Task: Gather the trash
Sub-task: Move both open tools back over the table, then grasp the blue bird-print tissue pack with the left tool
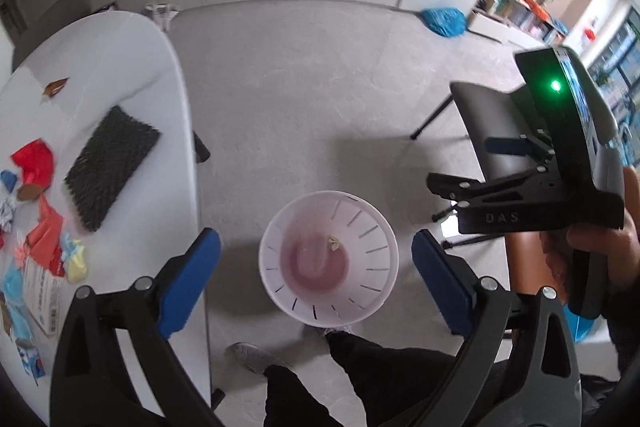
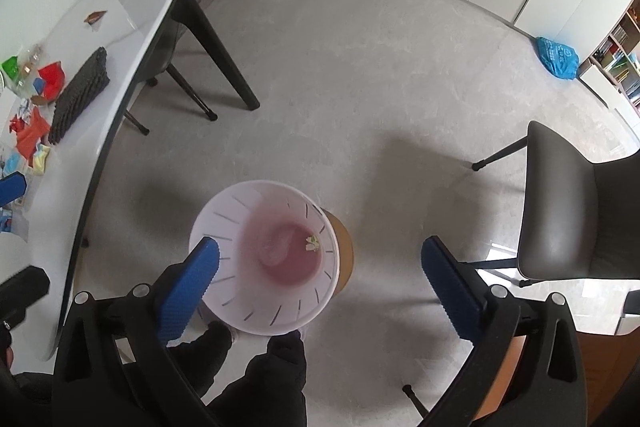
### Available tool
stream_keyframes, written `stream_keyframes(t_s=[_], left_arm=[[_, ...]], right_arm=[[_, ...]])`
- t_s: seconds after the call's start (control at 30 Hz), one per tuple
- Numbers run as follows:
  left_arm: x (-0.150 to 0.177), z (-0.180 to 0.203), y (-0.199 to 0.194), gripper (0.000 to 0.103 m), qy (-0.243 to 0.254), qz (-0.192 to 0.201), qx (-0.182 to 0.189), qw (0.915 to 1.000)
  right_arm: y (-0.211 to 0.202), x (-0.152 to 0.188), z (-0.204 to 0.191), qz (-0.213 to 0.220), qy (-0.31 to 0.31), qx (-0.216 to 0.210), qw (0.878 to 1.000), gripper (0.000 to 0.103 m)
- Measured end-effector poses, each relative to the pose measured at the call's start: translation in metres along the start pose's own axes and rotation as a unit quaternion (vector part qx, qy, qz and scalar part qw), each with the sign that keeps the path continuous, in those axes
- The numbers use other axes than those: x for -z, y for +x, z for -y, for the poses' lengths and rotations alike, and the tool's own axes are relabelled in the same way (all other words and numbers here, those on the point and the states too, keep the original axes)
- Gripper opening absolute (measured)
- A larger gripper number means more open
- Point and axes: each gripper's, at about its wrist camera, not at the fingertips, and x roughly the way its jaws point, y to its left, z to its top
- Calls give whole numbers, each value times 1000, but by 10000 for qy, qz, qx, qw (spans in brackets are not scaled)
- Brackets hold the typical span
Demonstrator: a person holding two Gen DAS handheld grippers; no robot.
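Observation:
A white slotted bin point(image 1: 328, 259) stands on the floor beside the table; a small scrap point(image 1: 333, 243) lies on its pinkish bottom. It also shows in the right wrist view point(image 2: 264, 255) with the scrap point(image 2: 312, 243). My left gripper point(image 1: 316, 279) is open and empty above the bin. My right gripper point(image 2: 320, 283) is open and empty above the bin too; its body shows in the left wrist view point(image 1: 560, 155). Coloured wrappers and paper scraps point(image 1: 40, 219) lie on the white table point(image 1: 132, 59), also seen in the right wrist view point(image 2: 32, 115).
A dark textured pad point(image 1: 110, 167) lies on the table near its edge. A grey chair point(image 2: 568, 203) stands right of the bin. A blue bag point(image 2: 556, 57) lies on the floor by the cabinets. The person's legs point(image 1: 360, 367) are below the bin.

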Motion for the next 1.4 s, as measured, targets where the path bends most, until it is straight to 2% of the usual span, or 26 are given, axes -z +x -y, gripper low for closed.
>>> stream_keyframes(t_s=[0.23, 0.3, 0.5, 0.67, 0.87, 1.03, 1.1, 1.13, 1.23, 1.3, 1.33, 1.37, 1.4], left_arm=[[3, -41, -41, 95, -700, 388, -342, 9962], [9, -57, -56, 95, -927, 546, -580, 9925], [41, -113, -102, 95, -1503, 860, -1270, 9767], [74, -157, -127, 95, -2067, 937, -1630, 9602], [101, -186, -141, 95, -2510, 972, -1748, 9471], [118, -205, -145, 95, -2840, 948, -1801, 9370], [129, -217, -147, 95, -3032, 924, -1878, 9296], [134, -224, -148, 95, -3155, 896, -1914, 9251], [157, -255, -148, 95, -3790, 766, -1929, 9018], [175, -279, -146, 95, -4328, 696, -1960, 8772], [187, -294, -145, 95, -4652, 656, -2013, 8595], [195, -302, -145, 95, -4827, 655, -2024, 8496], [206, -315, -143, 95, -5069, 622, -2024, 8356]], right_arm=[[-26, -12, -29, 252, -306, -132, 9991, 100], [-37, -18, -48, 391, -516, -223, 9977, 100], [-65, -35, -114, 748, -1136, -578, 9890, 100], [-79, -43, -173, 940, -1611, -935, 9780, 101], [-83, -42, -215, 921, -1872, -1174, 9709, 101], [-85, -38, -240, 903, -2078, -1134, 9674, 101], [-83, -37, -250, 879, -2132, -1163, 9661, 101], [-83, -37, -253, 871, -2151, -1169, 9656, 101], [-79, -36, -267, 831, -2195, -1224, 9643, 101], [-77, -36, -276, 808, -2237, -1250, 9632, 101], [-76, -35, -281, 795, -2262, -1267, 9625, 101], [-75, -35, -284, 779, -2279, -1290, 9620, 101], [-74, -35, -289, 760, -2288, -1312, 9616, 101]])
